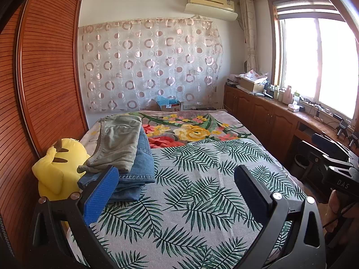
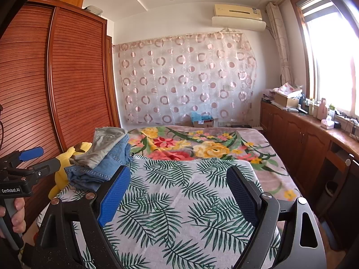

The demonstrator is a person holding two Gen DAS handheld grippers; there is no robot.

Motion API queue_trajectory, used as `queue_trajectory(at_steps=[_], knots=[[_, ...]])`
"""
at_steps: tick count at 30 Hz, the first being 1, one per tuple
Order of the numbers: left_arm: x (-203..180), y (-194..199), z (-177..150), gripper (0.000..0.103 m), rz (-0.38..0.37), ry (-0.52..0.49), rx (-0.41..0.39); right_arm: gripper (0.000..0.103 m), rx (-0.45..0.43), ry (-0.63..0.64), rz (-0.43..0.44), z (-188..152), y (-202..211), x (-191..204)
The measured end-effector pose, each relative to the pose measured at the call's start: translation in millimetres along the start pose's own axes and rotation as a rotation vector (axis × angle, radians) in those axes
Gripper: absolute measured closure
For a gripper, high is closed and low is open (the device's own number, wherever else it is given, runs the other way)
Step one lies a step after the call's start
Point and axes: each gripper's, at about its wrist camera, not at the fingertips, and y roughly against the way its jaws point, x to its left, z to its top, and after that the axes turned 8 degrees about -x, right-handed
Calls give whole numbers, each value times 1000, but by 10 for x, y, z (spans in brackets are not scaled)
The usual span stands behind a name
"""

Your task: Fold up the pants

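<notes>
Both hand-held grippers hover over the leaf-print cloth [image 1: 190, 190] on the bed [image 2: 258, 148], jaws wide and empty: the left hand-held gripper [image 1: 177, 179] in its own view, the right hand-held gripper [image 2: 178, 186] in its own. The pants lie at the near left edge of the bed, already folded in a stack: grey pants [image 1: 119, 143] on top of blue jeans [image 1: 139, 170], just beside a yellow plush toy [image 1: 58, 168]. The stack sits close to the edge, the grey pair overhanging the jeans. A careless grab at one layer would likely drag the other, undo the folds, or tip the pile toward the toy.
</notes>
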Motion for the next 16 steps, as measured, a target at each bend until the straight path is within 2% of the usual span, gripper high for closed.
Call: queue_trajectory(at_steps=[16], knots=[[2, 4, 7, 0, 0, 1, 0, 14, 0, -1, -1, -8, 5, 6]])
